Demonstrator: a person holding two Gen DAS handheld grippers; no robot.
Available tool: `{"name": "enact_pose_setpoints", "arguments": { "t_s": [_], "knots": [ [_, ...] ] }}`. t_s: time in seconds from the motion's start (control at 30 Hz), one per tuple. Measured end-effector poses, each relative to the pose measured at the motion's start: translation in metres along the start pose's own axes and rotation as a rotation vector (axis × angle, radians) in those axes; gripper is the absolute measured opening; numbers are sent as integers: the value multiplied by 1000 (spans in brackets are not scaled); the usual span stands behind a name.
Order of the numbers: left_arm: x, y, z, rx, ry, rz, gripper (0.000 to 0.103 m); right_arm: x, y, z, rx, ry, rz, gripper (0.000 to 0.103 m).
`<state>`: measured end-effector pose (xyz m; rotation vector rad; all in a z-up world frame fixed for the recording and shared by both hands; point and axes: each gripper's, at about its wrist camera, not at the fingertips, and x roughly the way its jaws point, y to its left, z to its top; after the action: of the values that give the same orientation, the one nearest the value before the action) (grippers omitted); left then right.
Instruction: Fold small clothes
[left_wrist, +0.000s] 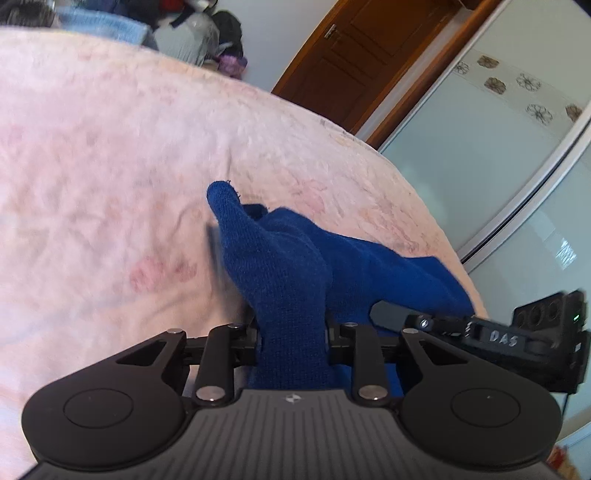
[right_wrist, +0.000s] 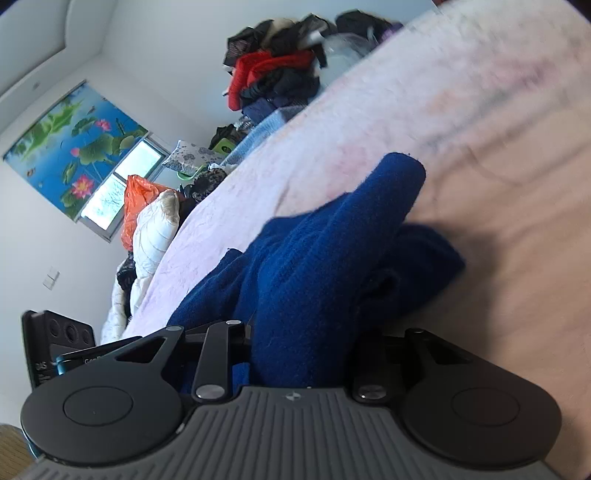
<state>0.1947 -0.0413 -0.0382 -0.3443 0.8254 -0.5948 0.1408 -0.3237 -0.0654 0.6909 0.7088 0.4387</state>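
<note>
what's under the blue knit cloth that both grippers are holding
A pink fleece blanket lies under the blue knit cloth. The cloth's bunched folds hide the blanket directly beneath and both grippers' fingertips.

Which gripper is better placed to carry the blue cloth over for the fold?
Neither clearly: the left gripper and the right gripper each clamp a bunched part of the blue cloth above the pink blanket.

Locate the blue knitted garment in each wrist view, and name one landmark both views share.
Left wrist view: the blue knitted garment runs up from bottom centre, bunched and tilted left.
Right wrist view: the garment fills the centre, leaning up-right.
Shared landmark: the pink bedspread beneath it.
</note>
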Motion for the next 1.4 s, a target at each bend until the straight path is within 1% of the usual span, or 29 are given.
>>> {"name": "enact_pose_setpoints", "arguments": {
  "t_s": [0.07, 0.13, 0.2, 0.27, 0.3, 0.33, 0.37, 0.43, 0.47, 0.5, 0.53, 0.57, 0.67, 0.73, 0.8, 0.83, 0.87, 0.9, 0.93, 0.97, 1.0, 1.07, 1.17, 1.2, 1.23, 1.27, 1.3, 1.37, 1.4],
  "knots": [
    [-11, -7, 5, 62, -37, 32, 26, -1, 14, 3, -33, -16, 7, 32],
    [-21, -8, 14, 99, -74, 57, 26, -1, 32, 9, -84, -33, 17, 32],
    [-23, -4, 25, 106, -68, 82, 27, 2, 48, 18, -131, -49, 33, 32],
    [-16, 10, 33, 60, -27, 104, 30, 12, 56, 25, -161, -45, 36, 33],
    [-12, 16, 35, 36, -6, 117, 30, 20, 55, 28, -150, -38, 18, 37],
    [-10, 23, 36, 8, 11, 147, 30, 28, 51, 30, -127, -24, -7, 43],
    [-11, 28, 33, -16, 22, 166, 32, 37, 45, 31, -104, -3, -38, 46],
    [-23, 33, 27, -37, 7, 127, 44, 47, 34, 28, -60, 28, -124, 49],
    [-29, 33, 22, -34, 6, 119, 48, 44, 29, 25, -43, 35, -128, 49],
    [-36, 31, 17, -20, 6, 110, 59, 38, 25, 20, -25, 33, -94, 51],
    [-43, 29, 8, -8, 6, 97, 63, 30, 21, 17, -11, 35, -69, 53],
    [-50, 27, -1, -6, 12, 77, 63, 20, 19, 12, -4, 42, -60, 53],
    [-60, 26, -30, -31, 75, -9, 63, -9, 11, -5, 18, 82, -27, 54],
    [-64, 24, -50, -55, 85, -14, 63, -27, 5, -22, 43, 112, 26, 57],
    [-67, 23, -64, -76, 98, -12, 61, -43, 2, -39, 49, 136, 70, 57],
    [-69, 22, -69, -82, 95, -22, 56, -50, 1, -48, 52, 133, 87, 55],
    [-70, 21, -71, -78, 95, -28, 35, -56, 0, -55, 62, 116, 93, 53],
    [-71, 20, -71, -73, 103, -30, 22, -62, -1, -59, 75, 104, 89, 43],
    [-73, 20, -70, -77, 99, -25, 18, -65, -1, -62, 87, 103, 84, 27],
    [-75, 21, -68, -84, 95, -26, 17, -65, 0, -66, 92, 115, 71, 19],
    [-80, 21, -66, -86, 90, -30, 15, -64, 3, -70, 72, 122, 47, 17],
    [-90, 19, -63, -75, 82, -24, 15, -63, 14, -75, 55, 110, 35, 15],
    [-94, 15, -66, -28, 105, 16, 15, -75, 29, -75, 40, 68, 74, 15],
    [-93, 14, -71, -18, 113, 40, 15, -77, 34, -75, 8, 67, 47, 15],
    [-92, 13, -76, -4, 117, 65, 15, -77, 40, -77, -33, 82, -11, 20],
    [-92, 11, -80, 11, 113, 87, 15, -74, 44, -79, -78, 112, -73, 21],
    [-96, 7, -83, 27, 97, 111, 16, -74, 47, -82, -116, 125, -132, 25],
    [-105, -2, -84, 61, 58, 152, 17, -82, 58, -86, -152, 94, -181, 27],
    [-110, -7, -84, 78, 38, 178, 18, -89, 68, -88, -189, 55, -223, 27]
  ]
}}
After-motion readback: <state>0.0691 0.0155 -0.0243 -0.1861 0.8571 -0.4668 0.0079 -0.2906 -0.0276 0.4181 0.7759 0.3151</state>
